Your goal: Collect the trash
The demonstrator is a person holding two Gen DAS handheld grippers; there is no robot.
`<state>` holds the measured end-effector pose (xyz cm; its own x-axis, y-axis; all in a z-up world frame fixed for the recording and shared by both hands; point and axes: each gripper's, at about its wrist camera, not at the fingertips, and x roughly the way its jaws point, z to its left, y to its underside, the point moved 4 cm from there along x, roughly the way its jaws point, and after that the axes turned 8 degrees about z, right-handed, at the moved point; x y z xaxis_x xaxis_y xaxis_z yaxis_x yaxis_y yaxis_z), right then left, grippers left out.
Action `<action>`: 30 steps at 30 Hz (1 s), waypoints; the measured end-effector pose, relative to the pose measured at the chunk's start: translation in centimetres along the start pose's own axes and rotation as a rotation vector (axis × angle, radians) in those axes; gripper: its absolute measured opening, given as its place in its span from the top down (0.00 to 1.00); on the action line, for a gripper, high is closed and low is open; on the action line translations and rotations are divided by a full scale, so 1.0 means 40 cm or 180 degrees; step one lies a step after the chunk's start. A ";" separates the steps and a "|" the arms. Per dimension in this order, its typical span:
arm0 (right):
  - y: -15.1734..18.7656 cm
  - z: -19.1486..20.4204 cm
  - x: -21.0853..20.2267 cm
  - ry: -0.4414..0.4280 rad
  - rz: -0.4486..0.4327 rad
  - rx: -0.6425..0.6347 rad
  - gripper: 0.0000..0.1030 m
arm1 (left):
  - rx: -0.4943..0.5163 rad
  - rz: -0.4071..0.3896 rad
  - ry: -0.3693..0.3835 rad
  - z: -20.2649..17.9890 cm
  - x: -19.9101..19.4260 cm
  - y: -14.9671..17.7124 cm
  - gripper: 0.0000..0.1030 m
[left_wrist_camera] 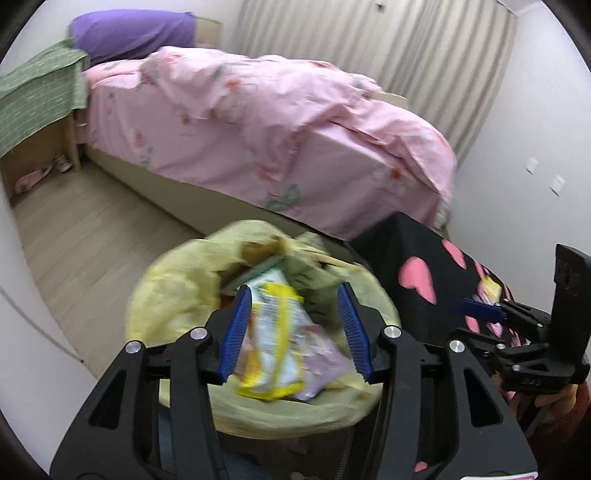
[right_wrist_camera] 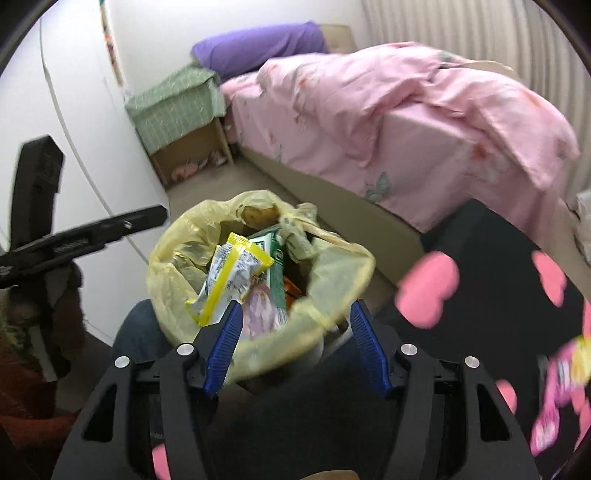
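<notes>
From the left wrist, the left gripper [left_wrist_camera: 297, 328] hangs over a trash bin lined with a yellow bag [left_wrist_camera: 177, 288], its blue pads spread wide. Between them sits a yellow-edged snack wrapper [left_wrist_camera: 275, 332], blurred, above the bag's mouth; whether either pad touches it cannot be told. More packets fill the bag beneath it. To the right, a table under a black cloth with pink hearts [left_wrist_camera: 413, 266] stands just beside the bin, and the right gripper [left_wrist_camera: 480, 308] reaches in over it from the edge of the frame; a small yellow and pink wrapper [left_wrist_camera: 489, 291] lies on the cloth beyond its tip. Behind all this runs a bed with a pink floral duvet [left_wrist_camera: 266, 122], a purple pillow [left_wrist_camera: 133, 35], and a nightstand draped in green cloth [left_wrist_camera: 40, 96]. Print on the wrapper is too smeared to read.

From the right wrist, the right gripper [right_wrist_camera: 295, 345] also stands wide apart and holds nothing. The yellow-edged snack wrapper [right_wrist_camera: 232, 280] rests at the bag's [right_wrist_camera: 173, 251] left side, leaning on a green carton [right_wrist_camera: 275, 266]. The left gripper [right_wrist_camera: 92, 232] shows side-on at the left. A pink wrapper [right_wrist_camera: 561, 387], blurred, lies on the heart cloth [right_wrist_camera: 480, 258] at right. No lettering is legible.
</notes>
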<state>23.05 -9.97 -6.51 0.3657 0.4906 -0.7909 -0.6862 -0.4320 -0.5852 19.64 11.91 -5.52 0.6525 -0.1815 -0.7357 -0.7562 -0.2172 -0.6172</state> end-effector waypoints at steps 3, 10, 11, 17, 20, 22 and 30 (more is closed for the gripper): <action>0.091 -0.066 -0.096 0.0259 -0.0164 0.0254 0.44 | 0.0240 0.0083 0.0141 -0.091 0.019 0.014 0.55; 0.331 -0.222 -0.313 0.0801 -0.0438 0.0963 0.44 | 0.0961 0.0253 0.0789 -0.362 0.089 0.054 0.54; 0.354 -0.235 -0.333 0.0849 -0.0463 0.1025 0.44 | 0.1066 0.0264 0.0923 -0.404 0.101 0.061 0.52; 0.543 -0.322 -0.451 0.1227 -0.0542 0.1322 0.39 | 0.1502 0.0508 0.1222 -0.614 0.209 0.109 0.50; 0.589 -0.351 -0.465 0.1433 -0.0396 0.1337 0.39 | 0.1833 0.0534 0.1281 -0.713 0.254 0.111 0.50; 0.624 -0.371 -0.476 0.1594 -0.0424 0.1389 0.39 | 0.2184 0.0436 0.1325 -0.790 0.278 0.101 0.50; 0.703 -0.443 -0.484 0.1708 -0.0466 0.1713 0.39 | 0.2919 0.0551 0.0833 -0.990 0.489 0.055 0.50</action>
<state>7.81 -45.02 -10.83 0.6367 0.0212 -0.7709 -0.7683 0.1035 -0.6317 32.63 -30.09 -10.23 0.4349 -0.3726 -0.8198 -0.5139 0.6449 -0.5657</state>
